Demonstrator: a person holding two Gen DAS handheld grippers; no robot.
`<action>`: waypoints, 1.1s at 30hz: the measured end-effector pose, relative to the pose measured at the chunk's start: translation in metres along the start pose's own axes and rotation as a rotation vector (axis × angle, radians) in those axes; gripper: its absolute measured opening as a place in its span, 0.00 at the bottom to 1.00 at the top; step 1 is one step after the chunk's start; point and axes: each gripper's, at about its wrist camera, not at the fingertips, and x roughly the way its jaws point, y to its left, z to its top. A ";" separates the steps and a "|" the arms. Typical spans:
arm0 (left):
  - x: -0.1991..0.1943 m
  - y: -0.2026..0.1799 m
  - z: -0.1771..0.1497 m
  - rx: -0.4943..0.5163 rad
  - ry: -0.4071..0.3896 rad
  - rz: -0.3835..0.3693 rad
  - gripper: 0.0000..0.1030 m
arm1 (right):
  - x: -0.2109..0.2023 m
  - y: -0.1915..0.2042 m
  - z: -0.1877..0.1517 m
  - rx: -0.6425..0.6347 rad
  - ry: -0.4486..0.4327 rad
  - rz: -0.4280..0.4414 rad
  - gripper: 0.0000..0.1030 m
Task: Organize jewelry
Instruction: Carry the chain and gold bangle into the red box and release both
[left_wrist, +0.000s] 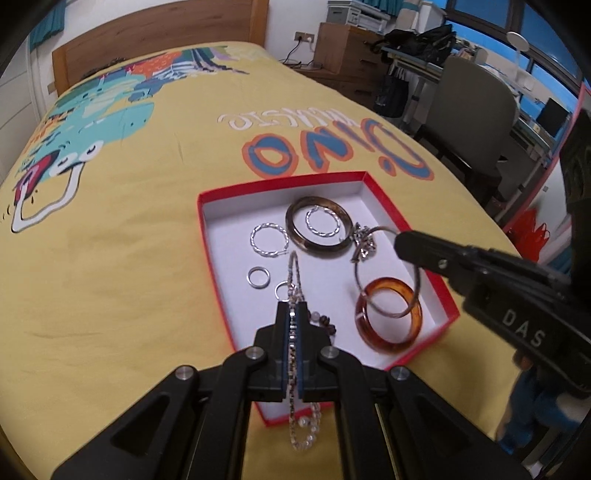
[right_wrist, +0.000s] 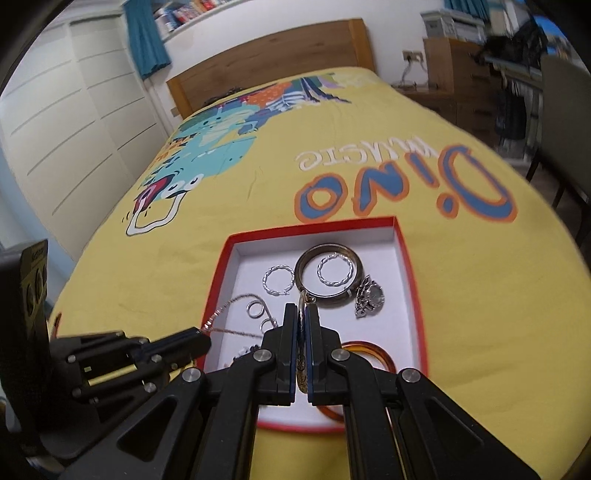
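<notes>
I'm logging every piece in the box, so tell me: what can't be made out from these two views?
- Beaded bracelet: left wrist view, mostly behind the left hand-held gripper; bead count unreadable.
- Amber bangle: right wrist view, largely covered by the right hand-held gripper.
- Chain: its clasp end lies out of sight between the left fingers.
- Silver charm cluster: too small to identify.
- Thin hoop: pinched part hidden.
</notes>
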 end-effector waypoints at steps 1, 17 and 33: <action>0.005 0.001 0.000 -0.012 0.004 0.001 0.02 | 0.007 -0.005 -0.001 0.025 0.004 0.009 0.04; 0.048 0.019 -0.006 -0.076 0.052 0.099 0.04 | 0.023 -0.044 -0.021 0.065 0.044 -0.067 0.09; -0.014 0.016 -0.012 -0.106 -0.030 0.090 0.29 | -0.017 -0.026 -0.025 0.010 0.011 -0.130 0.43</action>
